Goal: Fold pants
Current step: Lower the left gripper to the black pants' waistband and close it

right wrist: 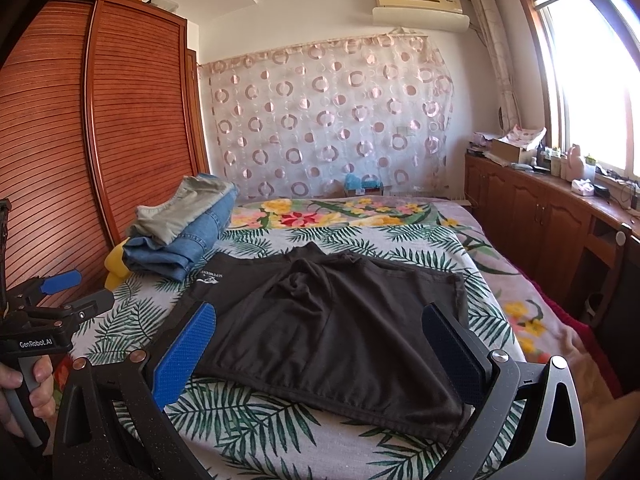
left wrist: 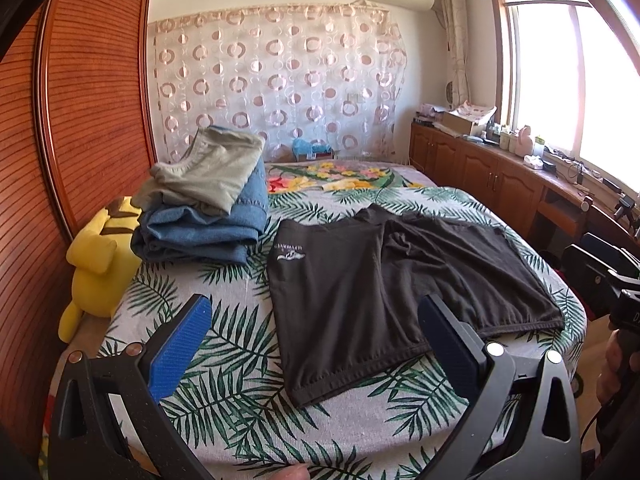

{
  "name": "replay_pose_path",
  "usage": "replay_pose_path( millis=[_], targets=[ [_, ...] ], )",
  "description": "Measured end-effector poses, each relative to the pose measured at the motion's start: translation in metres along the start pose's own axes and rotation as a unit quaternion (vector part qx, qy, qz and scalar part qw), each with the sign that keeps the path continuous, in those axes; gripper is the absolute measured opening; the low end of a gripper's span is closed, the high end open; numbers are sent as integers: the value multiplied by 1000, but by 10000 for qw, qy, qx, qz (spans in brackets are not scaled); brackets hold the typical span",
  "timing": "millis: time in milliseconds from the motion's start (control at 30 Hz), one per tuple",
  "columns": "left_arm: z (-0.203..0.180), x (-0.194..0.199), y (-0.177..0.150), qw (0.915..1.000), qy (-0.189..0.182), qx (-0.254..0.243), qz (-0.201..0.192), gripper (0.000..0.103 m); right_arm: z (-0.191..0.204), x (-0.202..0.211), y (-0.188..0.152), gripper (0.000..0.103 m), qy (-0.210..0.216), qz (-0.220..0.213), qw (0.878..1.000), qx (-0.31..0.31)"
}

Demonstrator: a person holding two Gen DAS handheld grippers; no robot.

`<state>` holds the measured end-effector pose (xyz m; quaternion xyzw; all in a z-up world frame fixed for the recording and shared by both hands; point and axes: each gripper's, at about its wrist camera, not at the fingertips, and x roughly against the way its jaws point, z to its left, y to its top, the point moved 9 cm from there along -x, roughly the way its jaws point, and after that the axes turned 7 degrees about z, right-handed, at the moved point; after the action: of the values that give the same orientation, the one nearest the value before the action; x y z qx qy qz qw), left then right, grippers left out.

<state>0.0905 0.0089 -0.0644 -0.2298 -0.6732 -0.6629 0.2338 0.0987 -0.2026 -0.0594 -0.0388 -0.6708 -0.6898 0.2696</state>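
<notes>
Grippers: I held two, my left gripper [left wrist: 316,320] and my right gripper [right wrist: 320,336], one in each hand.
Left gripper state: its blue-padded fingers [left wrist: 180,354] stood spread wide, holding nothing, above the near edge of the bed [left wrist: 240,420].
Right gripper state: jaws spread wide too, empty, hovering over the near hem of the pants.
Hands: my left hand [right wrist: 28,392] wrapped the left grip, seen in the right wrist view.
Black pants: one pair [left wrist: 384,288], lying flat on the leaf-print cover in the middle of the bed.
Layout of pants: two short legs side by side, partly overlapping at the centre; a small white logo [left wrist: 290,254] sat on the left leg.
Long axis: the legs ran from far to near; hems pointed toward me and the bunched waist lay at the far end, toward the curtain [left wrist: 280,80].
Folded clothes: one stack of two, a grey-green garment [left wrist: 208,172] on top of blue jeans [left wrist: 208,228], left of the pants and apart from them.
Plush toy: one, yellow [left wrist: 96,260], at the bed's left edge beside the stack.
Wardrobe: one, wooden and slatted [left wrist: 88,100], along the left.
</notes>
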Motion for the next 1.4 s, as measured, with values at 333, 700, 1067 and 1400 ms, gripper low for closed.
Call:
replay_pose_path(
  millis=[333,700,1067,1400],
  targets=[
    [10,-21,-18,9997,-13,80,234,103,-10,-15,-4,103,-170,303,9994,85],
    [23,-46,-39,9981,-90,2,613,103,-22,-21,-5,103,-383,636,9972,110],
    [37,-57,-55,9959,-344,156,826,96,-20,-27,-13,98,-444,1115,9928,0],
    [27,-73,-79,9906,-589,32,1238,54,-20,-24,-5,97,-393,1350,9901,-35]
  ],
)
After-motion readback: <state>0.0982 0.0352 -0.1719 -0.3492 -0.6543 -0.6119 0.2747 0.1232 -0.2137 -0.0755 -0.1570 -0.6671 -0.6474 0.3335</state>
